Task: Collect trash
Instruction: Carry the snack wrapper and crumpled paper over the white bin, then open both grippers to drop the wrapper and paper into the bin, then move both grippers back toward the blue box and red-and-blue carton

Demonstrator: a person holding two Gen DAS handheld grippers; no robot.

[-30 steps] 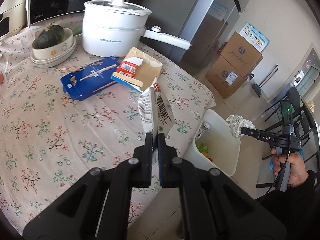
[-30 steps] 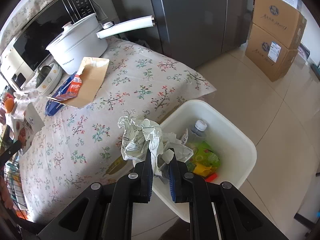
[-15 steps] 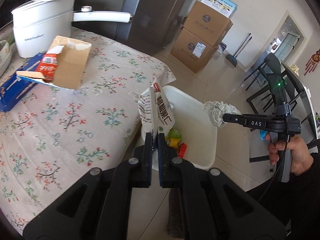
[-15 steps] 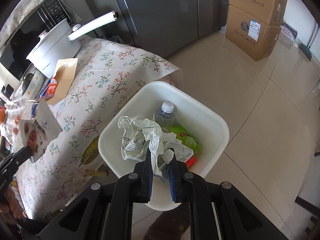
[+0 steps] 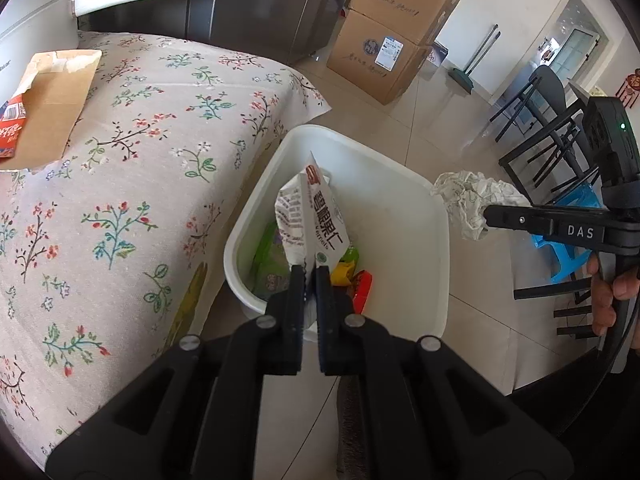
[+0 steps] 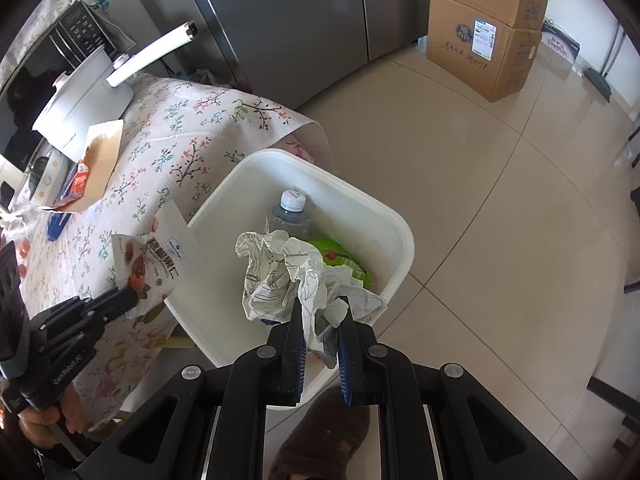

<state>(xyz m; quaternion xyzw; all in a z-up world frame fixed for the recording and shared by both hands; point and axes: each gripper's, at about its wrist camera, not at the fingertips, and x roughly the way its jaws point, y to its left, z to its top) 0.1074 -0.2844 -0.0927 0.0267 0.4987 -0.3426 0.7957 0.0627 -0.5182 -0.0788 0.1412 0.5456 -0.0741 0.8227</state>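
Note:
My left gripper (image 5: 310, 274) is shut on a white snack bag (image 5: 310, 218) with red and black print and holds it upright over the near side of the white bin (image 5: 400, 196). My right gripper (image 6: 320, 312) is shut on a crumpled paper ball (image 6: 280, 276) and holds it above the bin (image 6: 360, 196). The paper ball also shows in the left wrist view (image 5: 468, 196), at the bin's right rim. The snack bag (image 6: 160, 260) shows at the bin's left edge in the right wrist view. A plastic bottle (image 6: 290, 212) and green and red wrappers (image 5: 268, 260) lie in the bin.
The bin stands on the tiled floor beside a table with a floral cloth (image 5: 140, 140). A torn brown envelope (image 5: 56, 92) and a white pot (image 6: 84, 92) sit on the table. Cardboard boxes (image 5: 392, 28), a grey fridge (image 6: 280, 20) and black chairs (image 5: 548, 120) stand around.
Both grippers have moved from the table side to above the bin, each still holding its item. The bin now fills the middle of both views.

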